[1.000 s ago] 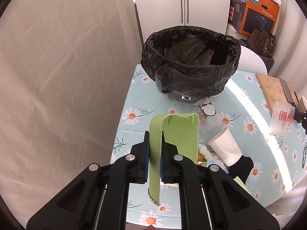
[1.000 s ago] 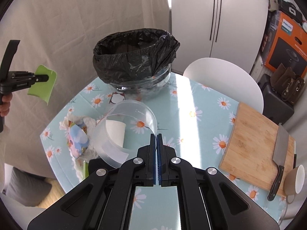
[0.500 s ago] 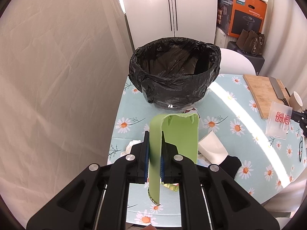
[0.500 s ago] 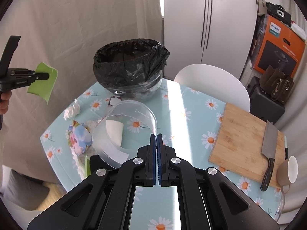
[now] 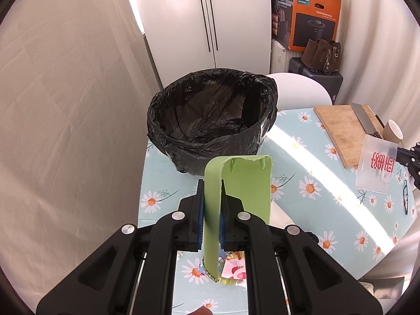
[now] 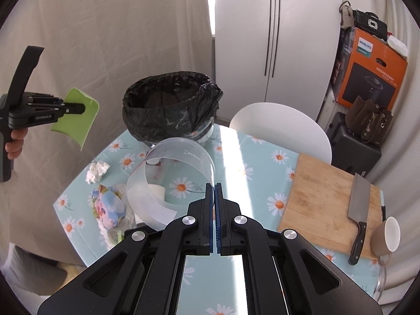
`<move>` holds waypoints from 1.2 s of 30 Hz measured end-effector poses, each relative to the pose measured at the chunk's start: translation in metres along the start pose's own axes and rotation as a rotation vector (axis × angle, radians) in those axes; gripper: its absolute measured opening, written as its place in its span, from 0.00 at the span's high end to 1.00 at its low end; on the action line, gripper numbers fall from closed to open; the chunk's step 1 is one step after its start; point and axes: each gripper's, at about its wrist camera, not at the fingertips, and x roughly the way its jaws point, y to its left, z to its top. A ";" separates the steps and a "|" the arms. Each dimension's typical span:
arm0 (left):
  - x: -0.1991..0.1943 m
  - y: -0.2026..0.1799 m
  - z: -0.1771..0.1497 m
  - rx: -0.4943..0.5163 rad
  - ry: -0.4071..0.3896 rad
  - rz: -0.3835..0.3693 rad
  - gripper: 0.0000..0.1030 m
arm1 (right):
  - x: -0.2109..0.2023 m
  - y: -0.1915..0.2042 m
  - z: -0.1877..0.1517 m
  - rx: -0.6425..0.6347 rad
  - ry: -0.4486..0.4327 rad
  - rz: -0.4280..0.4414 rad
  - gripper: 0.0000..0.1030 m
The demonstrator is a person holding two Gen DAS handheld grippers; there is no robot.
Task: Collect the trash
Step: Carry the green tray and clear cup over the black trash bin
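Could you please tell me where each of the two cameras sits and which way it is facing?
Left wrist view: on the left hand-held gripper, angled down along its fingers, shut on a curved green plastic piece; ahead stands the black-bag-lined bin.
Right wrist view: on the right hand-held gripper, angled down over the daisy-print tablecloth, shut on a curved clear plastic strip; the person's hand shows at the left edge.
Shared: bin, tablecloth, wooden cutting board, and each view shows the other gripper's load.

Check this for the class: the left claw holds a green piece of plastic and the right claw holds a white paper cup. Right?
Not quite. The right claw holds a clear curled plastic strip, as the right wrist view shows. The left claw does hold the green piece of plastic.
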 end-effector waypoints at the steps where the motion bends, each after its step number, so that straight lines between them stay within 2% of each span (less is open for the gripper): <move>1: 0.003 0.001 0.004 0.005 -0.002 -0.011 0.91 | 0.000 0.000 0.004 0.003 -0.006 -0.008 0.99; 15: 0.046 0.026 0.076 0.071 -0.016 -0.124 0.91 | 0.012 0.001 0.066 0.073 -0.027 -0.110 0.99; 24: 0.069 0.043 0.105 0.109 -0.034 -0.169 0.91 | 0.023 0.015 0.101 0.066 -0.060 -0.152 0.99; 36: 0.112 0.072 0.123 0.106 -0.007 -0.235 0.91 | 0.078 0.053 0.147 0.032 -0.047 -0.121 0.99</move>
